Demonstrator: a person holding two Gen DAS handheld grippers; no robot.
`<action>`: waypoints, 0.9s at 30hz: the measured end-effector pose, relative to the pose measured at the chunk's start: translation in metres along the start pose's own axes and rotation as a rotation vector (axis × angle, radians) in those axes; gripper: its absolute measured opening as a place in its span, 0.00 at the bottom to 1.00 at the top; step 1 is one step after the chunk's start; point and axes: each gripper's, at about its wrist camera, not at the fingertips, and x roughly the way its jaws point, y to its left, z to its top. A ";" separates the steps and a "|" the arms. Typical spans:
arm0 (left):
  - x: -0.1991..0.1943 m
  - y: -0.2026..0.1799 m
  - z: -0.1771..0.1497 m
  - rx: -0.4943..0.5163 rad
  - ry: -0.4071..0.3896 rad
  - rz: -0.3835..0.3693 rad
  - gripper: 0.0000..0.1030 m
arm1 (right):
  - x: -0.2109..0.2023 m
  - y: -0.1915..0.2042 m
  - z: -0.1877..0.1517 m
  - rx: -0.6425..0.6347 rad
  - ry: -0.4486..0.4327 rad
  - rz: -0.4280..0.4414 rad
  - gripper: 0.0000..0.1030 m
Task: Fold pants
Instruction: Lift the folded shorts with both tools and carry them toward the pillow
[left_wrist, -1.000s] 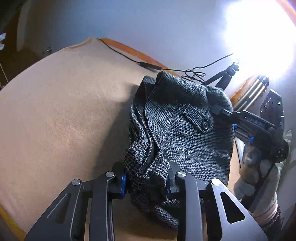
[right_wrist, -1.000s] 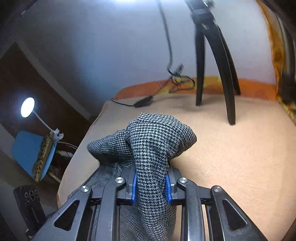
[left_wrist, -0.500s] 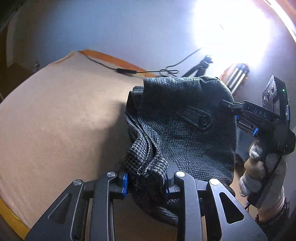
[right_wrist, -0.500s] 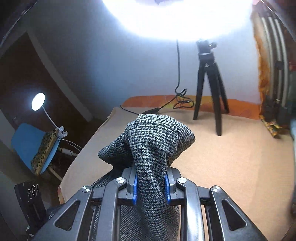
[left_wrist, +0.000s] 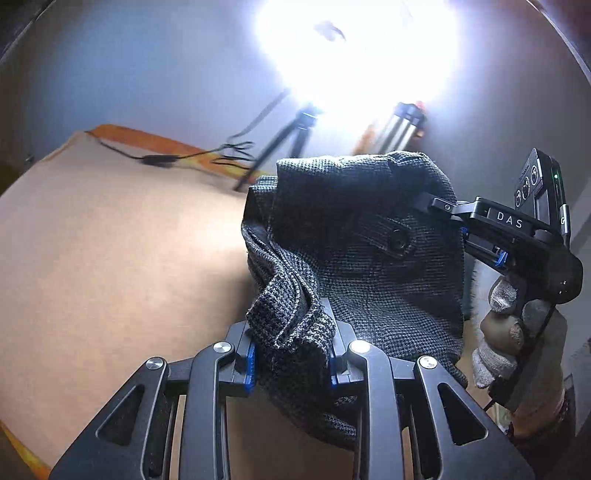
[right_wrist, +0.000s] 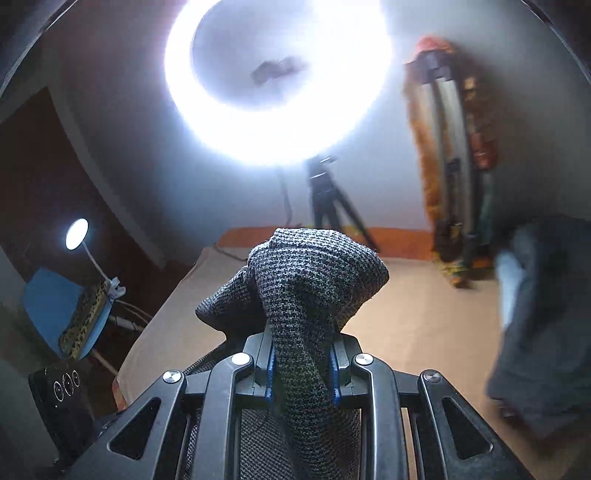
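Note:
The grey houndstooth pants (left_wrist: 362, 251) hang bunched in the air above the tan table (left_wrist: 110, 258). A buttoned pocket flap faces the left wrist camera. My left gripper (left_wrist: 291, 358) is shut on a fold of the waist edge. My right gripper (right_wrist: 301, 365) is shut on another bunch of the pants (right_wrist: 306, 280), which rises over its fingertips. In the left wrist view the right gripper (left_wrist: 439, 210) shows at the right, held by a gloved hand, pinching the far side of the pants.
A bright ring light on a black tripod (right_wrist: 328, 199) stands at the table's far edge, with a cable (left_wrist: 159, 160) lying beside it. A folded tripod (right_wrist: 450, 166) leans at the right. A dark blurred garment (right_wrist: 543, 332) is at the right edge.
Both grippers have lifted the pants higher and tilted upward. The ring light now fills the top of both views, and the table has dropped lower. A dark garment has come into the right view.

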 end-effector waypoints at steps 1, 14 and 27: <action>0.005 -0.007 0.001 0.002 0.004 -0.010 0.25 | -0.007 -0.009 0.001 0.007 -0.006 -0.003 0.20; 0.069 -0.128 0.021 0.113 0.026 -0.129 0.24 | -0.089 -0.126 0.024 0.085 -0.106 -0.099 0.20; 0.140 -0.219 0.051 0.209 0.003 -0.171 0.24 | -0.126 -0.225 0.066 0.138 -0.191 -0.167 0.20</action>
